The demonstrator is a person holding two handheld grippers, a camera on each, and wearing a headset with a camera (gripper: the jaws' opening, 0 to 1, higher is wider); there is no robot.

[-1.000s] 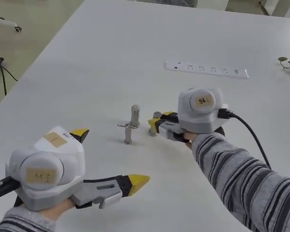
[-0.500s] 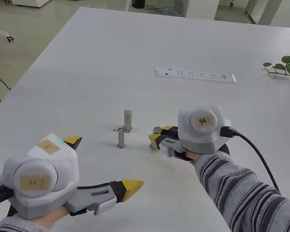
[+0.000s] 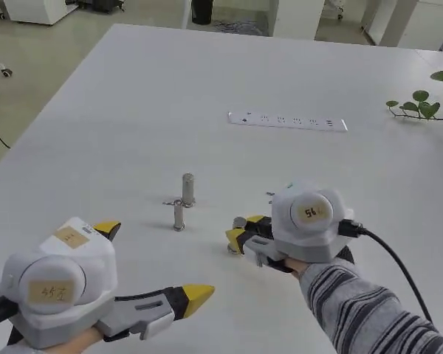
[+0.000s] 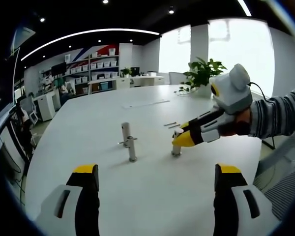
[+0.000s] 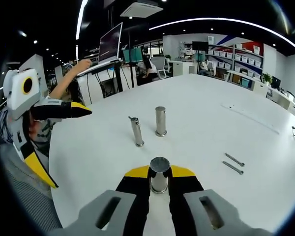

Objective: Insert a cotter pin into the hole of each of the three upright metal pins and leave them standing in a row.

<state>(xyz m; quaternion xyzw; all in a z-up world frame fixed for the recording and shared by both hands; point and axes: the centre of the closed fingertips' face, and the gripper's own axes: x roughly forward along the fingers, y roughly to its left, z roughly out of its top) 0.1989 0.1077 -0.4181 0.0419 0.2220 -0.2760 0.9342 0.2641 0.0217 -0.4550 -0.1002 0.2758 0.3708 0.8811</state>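
Note:
Two metal pins stand upright mid-table. The farther pin (image 3: 187, 189) (image 4: 126, 132) (image 5: 160, 120) is bare. The nearer pin (image 3: 178, 214) (image 4: 132, 149) (image 5: 136, 132) has a cotter pin through its top. My right gripper (image 3: 236, 237) (image 4: 186, 139) (image 5: 160, 176) is shut on a third metal pin (image 3: 239, 221) (image 5: 159, 173), upright on the table to the right of the other two. Two loose cotter pins (image 5: 233, 163) (image 4: 171, 125) lie beyond it. My left gripper (image 3: 151, 262) (image 4: 157, 173) hovers open near the front edge, holding nothing.
A white power strip (image 3: 288, 120) lies farther back on the white table (image 3: 133, 110). A green plant (image 3: 421, 103) sits at the far right. The right gripper's black cable (image 3: 387, 254) trails to the right. People sit at desks behind in the right gripper view.
My right gripper has drawn its metal pin nearer to me and away from the two standing pins. The head camera has tilted up. The left gripper stays open in place.

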